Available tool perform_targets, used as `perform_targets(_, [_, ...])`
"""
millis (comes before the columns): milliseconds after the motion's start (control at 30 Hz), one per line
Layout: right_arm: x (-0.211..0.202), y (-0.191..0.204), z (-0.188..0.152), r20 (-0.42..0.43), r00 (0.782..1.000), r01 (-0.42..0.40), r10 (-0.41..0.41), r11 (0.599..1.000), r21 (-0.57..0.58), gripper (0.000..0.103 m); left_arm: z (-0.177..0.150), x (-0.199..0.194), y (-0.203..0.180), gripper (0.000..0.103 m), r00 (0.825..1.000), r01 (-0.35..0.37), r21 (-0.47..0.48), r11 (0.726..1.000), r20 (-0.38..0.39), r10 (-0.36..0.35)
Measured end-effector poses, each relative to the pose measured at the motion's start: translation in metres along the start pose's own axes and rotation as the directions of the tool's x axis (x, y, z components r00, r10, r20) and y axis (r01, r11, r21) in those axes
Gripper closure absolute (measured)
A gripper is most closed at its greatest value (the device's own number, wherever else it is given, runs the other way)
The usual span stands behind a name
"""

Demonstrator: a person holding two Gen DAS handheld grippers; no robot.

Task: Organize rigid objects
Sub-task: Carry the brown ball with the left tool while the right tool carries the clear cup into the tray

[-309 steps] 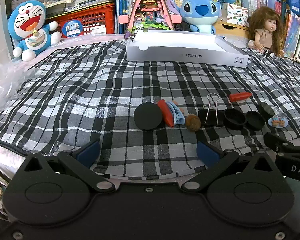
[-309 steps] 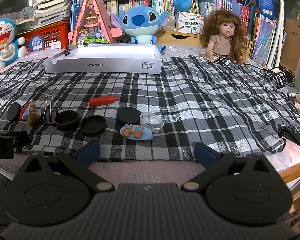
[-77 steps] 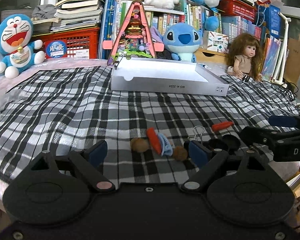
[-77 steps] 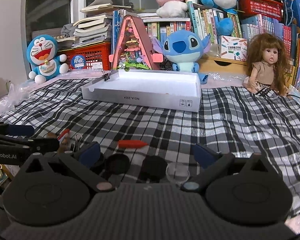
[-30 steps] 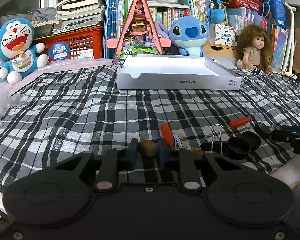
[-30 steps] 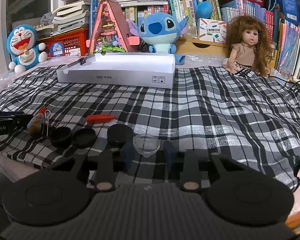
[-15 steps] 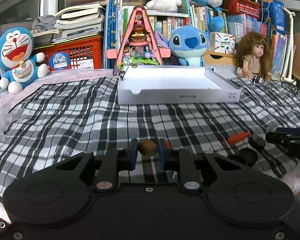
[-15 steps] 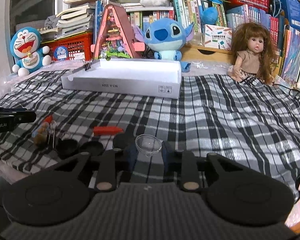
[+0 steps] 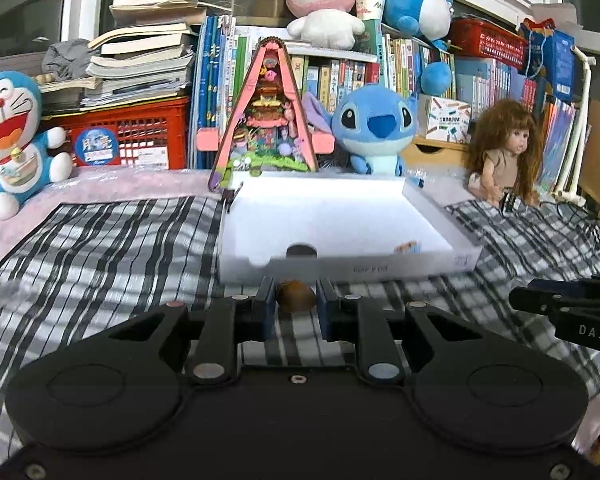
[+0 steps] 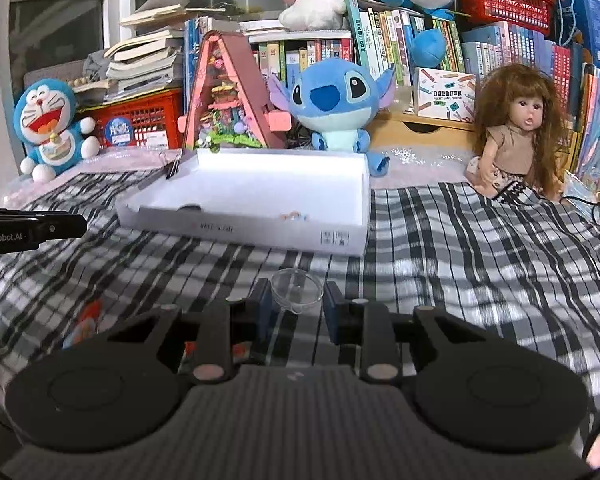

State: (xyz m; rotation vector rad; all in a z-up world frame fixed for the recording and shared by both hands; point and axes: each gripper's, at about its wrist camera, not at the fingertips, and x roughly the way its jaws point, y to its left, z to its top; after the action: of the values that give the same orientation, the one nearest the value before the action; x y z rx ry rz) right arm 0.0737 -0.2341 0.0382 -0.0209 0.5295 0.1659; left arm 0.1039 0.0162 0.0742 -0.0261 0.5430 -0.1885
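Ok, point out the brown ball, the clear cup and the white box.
brown ball (image 9: 295, 296), left wrist view, its front face.
clear cup (image 10: 296, 285), right wrist view, its open rim.
white box (image 10: 260, 232), right wrist view, its front wall.

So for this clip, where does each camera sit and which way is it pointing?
Left wrist: rides on the left gripper, facing the shallow white cardboard box; its fingers pinch a small brown nut-like ball; the right gripper enters at right.
Right wrist: rides on the right gripper, facing that box from further right; its fingers hold a clear round plastic lid.
Shared: box, blue Stitch plush, checked cloth.
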Motion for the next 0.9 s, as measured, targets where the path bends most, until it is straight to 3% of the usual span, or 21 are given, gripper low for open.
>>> perform_targets(167, [0.019, -0.011, 0.029, -0.016, 1.0, -0.024, 0.025, 0.998, 0.056, 0.07, 0.031, 0.019, 0.002, 0.083, 1.0, 0.003, -0.007, 1.0, -0.007, -0.003])
perform_targets(400, [0.048, -0.019, 0.064, -0.047, 0.998, -0.045, 0.05, 0.993, 0.106, 0.07, 0.061, 0.062, 0.007, 0.083, 0.996, 0.026, -0.066, 0.997, -0.089, -0.031])
perform_targets(633, [0.085, -0.021, 0.09, -0.106, 0.993, -0.044, 0.06, 0.988, 0.146, 0.07, 0.076, 0.115, 0.012, 0.083, 0.983, 0.005, -0.139, 0.99, -0.179, -0.03])
perform_targets(900, [0.136, -0.018, 0.102, -0.201, 0.978, -0.022, 0.056, 0.986, 0.167, 0.07, 0.08, 0.171, 0.011, 0.083, 0.965, -0.047, -0.132, 0.99, -0.261, 0.011])
